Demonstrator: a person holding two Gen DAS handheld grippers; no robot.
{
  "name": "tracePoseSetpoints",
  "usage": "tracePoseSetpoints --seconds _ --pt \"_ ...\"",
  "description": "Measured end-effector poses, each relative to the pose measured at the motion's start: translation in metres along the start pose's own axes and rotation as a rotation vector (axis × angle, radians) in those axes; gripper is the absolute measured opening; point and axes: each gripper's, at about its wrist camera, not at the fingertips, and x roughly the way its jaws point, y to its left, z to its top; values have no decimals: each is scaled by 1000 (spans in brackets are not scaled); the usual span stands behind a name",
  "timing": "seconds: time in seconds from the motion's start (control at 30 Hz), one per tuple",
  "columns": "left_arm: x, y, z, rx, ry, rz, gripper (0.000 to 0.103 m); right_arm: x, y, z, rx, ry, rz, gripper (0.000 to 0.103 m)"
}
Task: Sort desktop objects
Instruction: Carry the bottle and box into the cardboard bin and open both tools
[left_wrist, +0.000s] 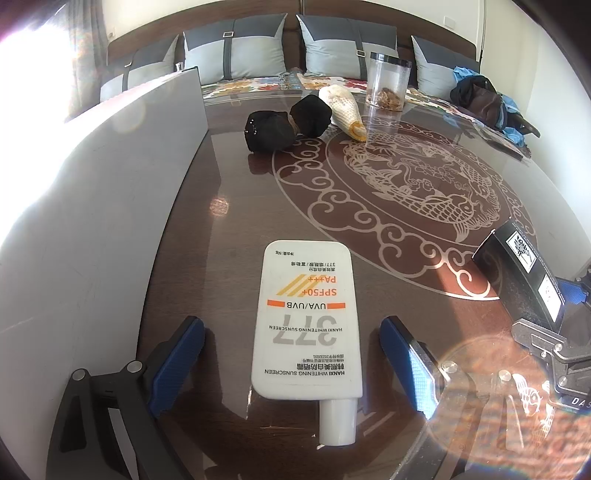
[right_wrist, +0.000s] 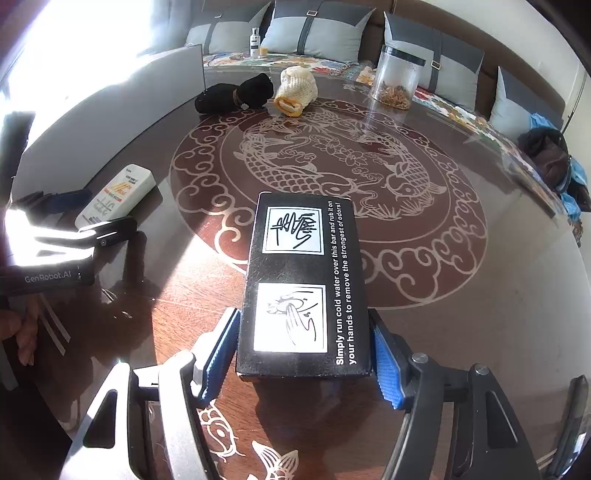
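Sunscreen tube (left_wrist: 306, 321) flat between my left claw's (left_wrist: 291, 362) spread pads, black box (right_wrist: 303, 284) at three o'clock, my right claw (right_wrist: 304, 354) straddling it, grip unclear.

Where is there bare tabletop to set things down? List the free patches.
Free: the fish medallion in the middle, between the black box and the socks; also the strip right of the medallion. Crowded: the far edge, with socks, mesh bundle and jar; the left, with the sunscreen tube.
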Motion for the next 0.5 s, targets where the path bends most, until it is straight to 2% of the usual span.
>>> tracePoseSetpoints --seconds 0.3,0.37,0.4,0.43,0.5 --pt "0 -2 -1 -1 3 14 97 10 1 24 -56 88 9 73" --pt "-2 -5 -1 15 -14 -7 85 12 3 31 -76 114 33 72" --pt "-5 -7 -2 25 -33 -17 64 13 4 34 -82 125 37 66" --pt "-8 -10 -3 36 -47 -24 51 13 4 35 -85 132 21 59" --pt "-9 -14 -4 37 -49 -52 51 10 0 36 -59 145 28 59"
